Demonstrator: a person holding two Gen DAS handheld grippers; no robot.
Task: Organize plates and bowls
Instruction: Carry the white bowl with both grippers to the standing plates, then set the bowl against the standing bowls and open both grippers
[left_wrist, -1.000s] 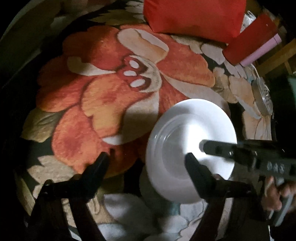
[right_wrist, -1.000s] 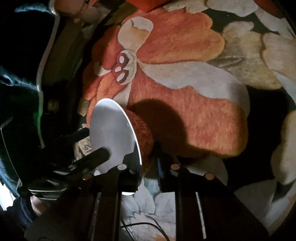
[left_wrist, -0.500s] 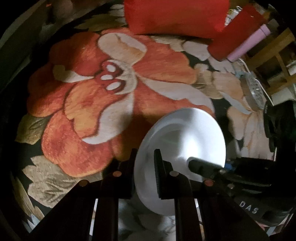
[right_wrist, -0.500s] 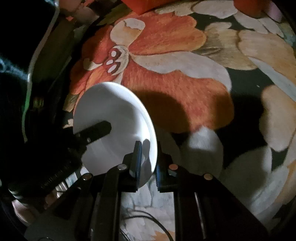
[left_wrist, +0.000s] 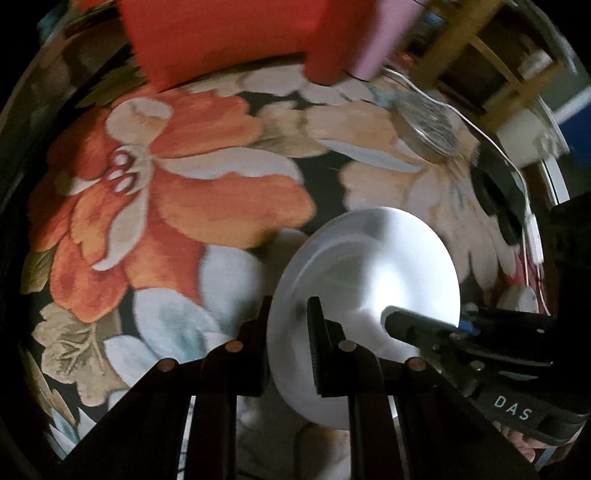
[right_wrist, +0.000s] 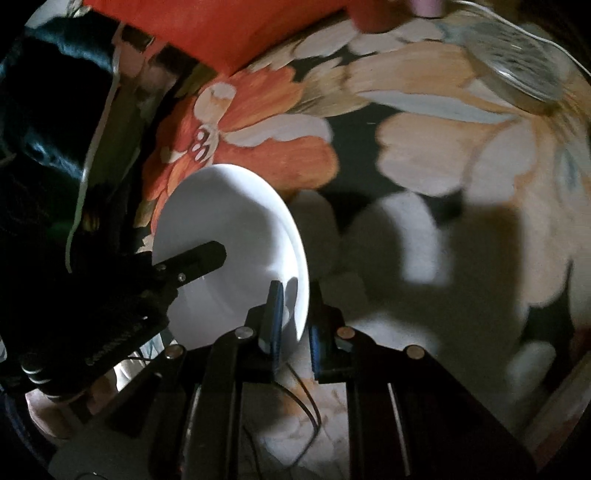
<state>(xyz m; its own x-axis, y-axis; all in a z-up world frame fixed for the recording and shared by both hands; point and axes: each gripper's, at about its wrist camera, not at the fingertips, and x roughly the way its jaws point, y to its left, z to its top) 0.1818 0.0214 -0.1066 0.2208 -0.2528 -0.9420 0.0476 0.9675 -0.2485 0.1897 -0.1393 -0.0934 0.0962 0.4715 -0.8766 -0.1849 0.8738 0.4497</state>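
Observation:
A white plate (left_wrist: 369, 280) is held tilted above a floral rug, gripped from both sides. My left gripper (left_wrist: 290, 325) is shut on the plate's near-left rim. In the left wrist view the right gripper reaches onto the plate from the right. In the right wrist view the plate (right_wrist: 229, 236) stands nearly on edge, and my right gripper (right_wrist: 295, 314) is shut on its near rim. The left gripper comes in there from the left.
The rug (left_wrist: 184, 192) has large orange and pale flowers. A red cushion (left_wrist: 221, 33) and a red and pink box (left_wrist: 347, 37) lie at its far edge. A round glass dish (left_wrist: 424, 125), a white cable (left_wrist: 491, 140) and wooden furniture (left_wrist: 480, 44) are at the right.
My left gripper was open a second ago and has shut on the plate's rim. Both grippers have carried the plate rightward over the rug, and the plate has turned more face-up.

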